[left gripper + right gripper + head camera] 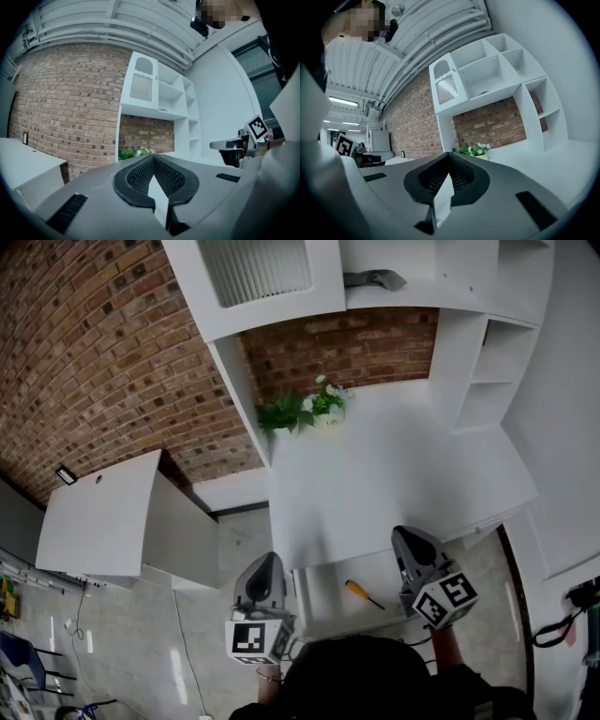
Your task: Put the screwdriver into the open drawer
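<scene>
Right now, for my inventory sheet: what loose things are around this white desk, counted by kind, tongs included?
Screwdriver: 1
Potted plant: 1
Grey object: 1
Tongs: 2, left tongs and right tongs
Total: 5

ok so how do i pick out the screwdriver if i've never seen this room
Find the white desk against the brick wall; its drawer is pulled open at the near edge. The screwdriver is the only thing visible in that drawer, and its orange-yellow handle and thin dark shaft stand out against the white.
</scene>
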A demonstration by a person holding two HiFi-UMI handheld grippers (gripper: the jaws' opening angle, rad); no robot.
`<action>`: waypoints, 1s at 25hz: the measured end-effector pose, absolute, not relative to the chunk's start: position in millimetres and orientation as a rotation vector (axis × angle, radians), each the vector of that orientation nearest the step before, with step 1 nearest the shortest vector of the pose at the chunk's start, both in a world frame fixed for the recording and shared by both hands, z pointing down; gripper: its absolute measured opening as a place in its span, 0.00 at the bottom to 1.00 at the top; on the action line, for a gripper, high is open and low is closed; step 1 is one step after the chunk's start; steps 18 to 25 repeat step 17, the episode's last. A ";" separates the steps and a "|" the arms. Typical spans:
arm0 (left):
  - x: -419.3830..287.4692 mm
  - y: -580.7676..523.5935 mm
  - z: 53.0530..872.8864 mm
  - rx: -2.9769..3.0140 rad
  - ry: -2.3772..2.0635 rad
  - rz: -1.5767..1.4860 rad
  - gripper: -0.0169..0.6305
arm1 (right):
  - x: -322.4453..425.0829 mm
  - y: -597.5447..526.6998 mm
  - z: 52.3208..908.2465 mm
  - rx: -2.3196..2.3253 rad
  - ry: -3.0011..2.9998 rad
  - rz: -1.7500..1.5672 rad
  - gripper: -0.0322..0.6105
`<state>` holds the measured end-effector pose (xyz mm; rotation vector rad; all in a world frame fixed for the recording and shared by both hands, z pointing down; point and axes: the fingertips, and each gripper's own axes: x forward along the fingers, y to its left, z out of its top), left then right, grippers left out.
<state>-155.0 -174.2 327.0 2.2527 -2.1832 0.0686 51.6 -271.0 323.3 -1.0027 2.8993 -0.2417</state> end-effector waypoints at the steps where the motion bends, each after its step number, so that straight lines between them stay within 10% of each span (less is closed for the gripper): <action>1: -155.3 -174.3 327.0 2.251 -2.185 0.069 0.04 | 52.6 -271.7 323.4 -1.006 2.897 -0.241 0.07; 25: -160.0 -183.6 330.9 2.236 -2.182 0.089 0.04 | 56.5 -283.9 328.3 -1.039 2.894 -0.251 0.07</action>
